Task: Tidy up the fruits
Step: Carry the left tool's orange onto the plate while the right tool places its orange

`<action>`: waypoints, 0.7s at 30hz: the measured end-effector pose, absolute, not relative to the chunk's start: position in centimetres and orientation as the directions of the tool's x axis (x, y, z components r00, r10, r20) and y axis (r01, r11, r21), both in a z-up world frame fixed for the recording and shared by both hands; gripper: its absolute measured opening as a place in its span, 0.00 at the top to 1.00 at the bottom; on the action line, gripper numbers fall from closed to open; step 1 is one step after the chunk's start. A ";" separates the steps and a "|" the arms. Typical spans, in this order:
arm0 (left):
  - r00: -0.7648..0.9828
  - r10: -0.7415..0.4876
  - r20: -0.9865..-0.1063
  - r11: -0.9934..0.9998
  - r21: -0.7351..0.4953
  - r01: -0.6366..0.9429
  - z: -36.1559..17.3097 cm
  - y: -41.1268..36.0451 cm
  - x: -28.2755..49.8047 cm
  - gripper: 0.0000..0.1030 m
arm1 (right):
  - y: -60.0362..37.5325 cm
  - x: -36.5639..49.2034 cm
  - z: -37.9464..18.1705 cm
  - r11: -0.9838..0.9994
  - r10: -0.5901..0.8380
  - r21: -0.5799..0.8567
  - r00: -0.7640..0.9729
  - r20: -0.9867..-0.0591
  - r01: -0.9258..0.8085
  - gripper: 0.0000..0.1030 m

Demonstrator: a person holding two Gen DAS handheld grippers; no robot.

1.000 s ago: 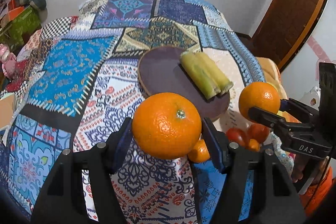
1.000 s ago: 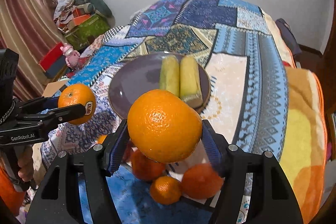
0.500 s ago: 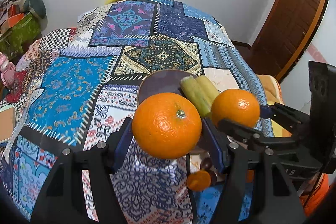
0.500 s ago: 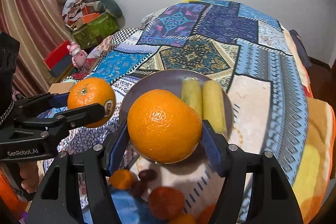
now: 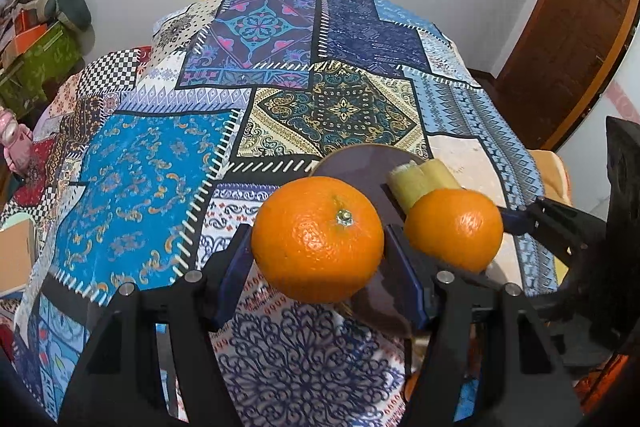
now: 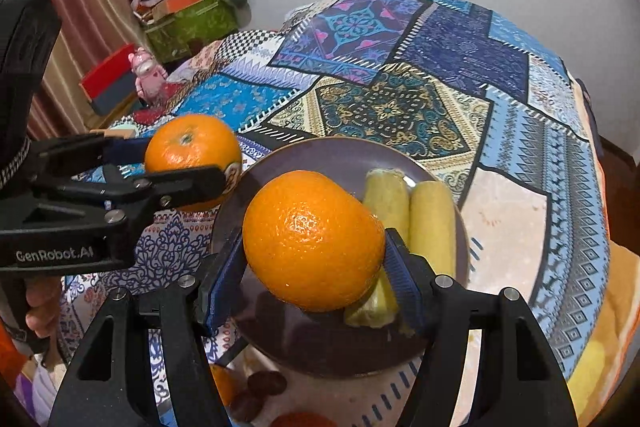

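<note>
Above round purple plate (image 6: 320,155): right gripper (image 6: 316,267) pinching dimpled orange (image 6: 314,241), beside two smooth yellow-green stalks (image 6: 432,223). Left gripper (image 5: 318,263) clamped on second orange (image 5: 318,239), over plate's left rim. Left half of plate bare. Patchwork cloth (image 5: 152,187) around.

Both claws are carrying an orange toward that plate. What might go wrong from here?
Set down on the smooth dark round plate, the round orange in the right gripper may roll off or bump the two pale yellow-green stalk pieces. The left gripper, holding a second orange, is close alongside, so the tools could knock together.
</note>
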State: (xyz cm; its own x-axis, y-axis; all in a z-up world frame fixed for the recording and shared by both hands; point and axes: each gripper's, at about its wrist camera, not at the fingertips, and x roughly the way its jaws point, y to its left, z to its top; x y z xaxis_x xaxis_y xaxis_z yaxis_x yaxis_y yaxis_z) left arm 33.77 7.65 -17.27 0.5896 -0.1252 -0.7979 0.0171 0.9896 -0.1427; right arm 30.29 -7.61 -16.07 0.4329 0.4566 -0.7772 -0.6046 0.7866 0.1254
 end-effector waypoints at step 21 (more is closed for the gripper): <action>0.525 -0.140 -0.840 0.990 -0.131 0.055 -19.2 5.5 37.1 0.37 | -8.4 29.6 -16.4 0.767 0.460 0.125 0.404 -0.791 -0.629 0.37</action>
